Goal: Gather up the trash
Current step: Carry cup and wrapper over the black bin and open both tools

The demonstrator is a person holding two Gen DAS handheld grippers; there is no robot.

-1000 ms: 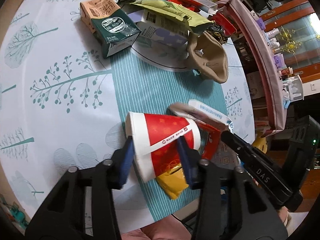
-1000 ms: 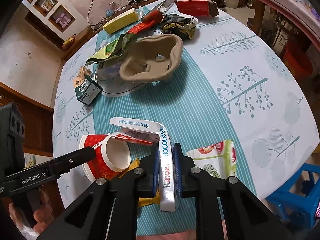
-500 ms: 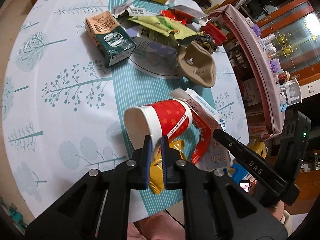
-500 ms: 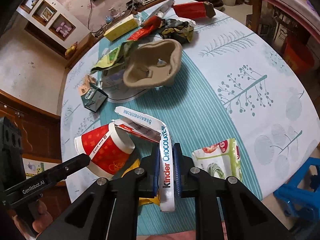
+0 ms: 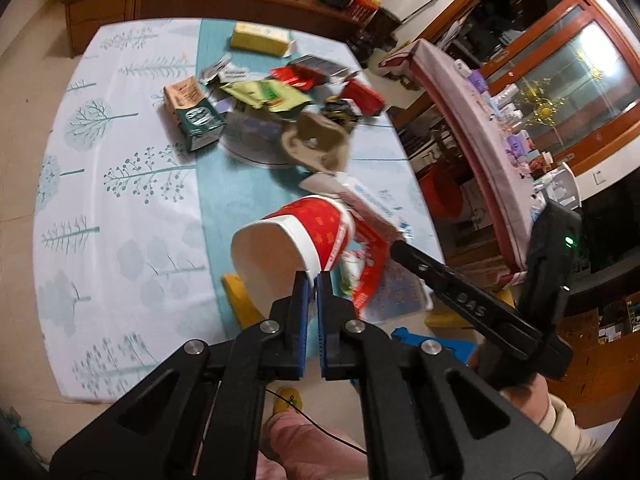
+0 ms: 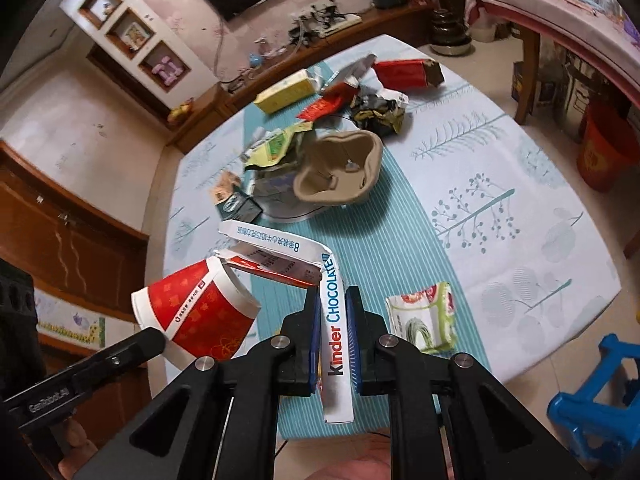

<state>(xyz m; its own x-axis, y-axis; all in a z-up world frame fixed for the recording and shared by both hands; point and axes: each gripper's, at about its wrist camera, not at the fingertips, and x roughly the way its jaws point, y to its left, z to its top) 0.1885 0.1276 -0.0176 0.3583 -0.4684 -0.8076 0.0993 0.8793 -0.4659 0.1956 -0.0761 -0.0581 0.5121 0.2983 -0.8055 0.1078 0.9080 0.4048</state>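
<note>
A red paper cup [image 5: 308,228] with a white rim hangs tilted above the table, and my left gripper [image 5: 314,280] is shut on its rim wall. From the right wrist view the cup [image 6: 196,312] sits at lower left beside the left gripper's finger [image 6: 120,356]. My right gripper [image 6: 332,304] is shut on a flattened white and red Kinder chocolate box [image 6: 336,320], which bends up and leftward above the cloth. That box [image 5: 372,204] shows behind the cup in the left wrist view, next to the right gripper's finger [image 5: 452,288].
On the tablecloth [image 6: 500,200] lie a green and white packet [image 6: 424,320], a yellow wrapper [image 5: 240,300], a cardboard cup carrier [image 6: 340,172], a green carton [image 5: 196,120], a yellow box [image 5: 260,38] and several wrappers. A blue stool [image 6: 600,392] and a red bucket [image 6: 604,152] stand right of the table.
My left gripper closed from around the cup's body onto its rim and lifted it off the table. My right gripper rose with the chocolate box. The table looks farther away in both views.
</note>
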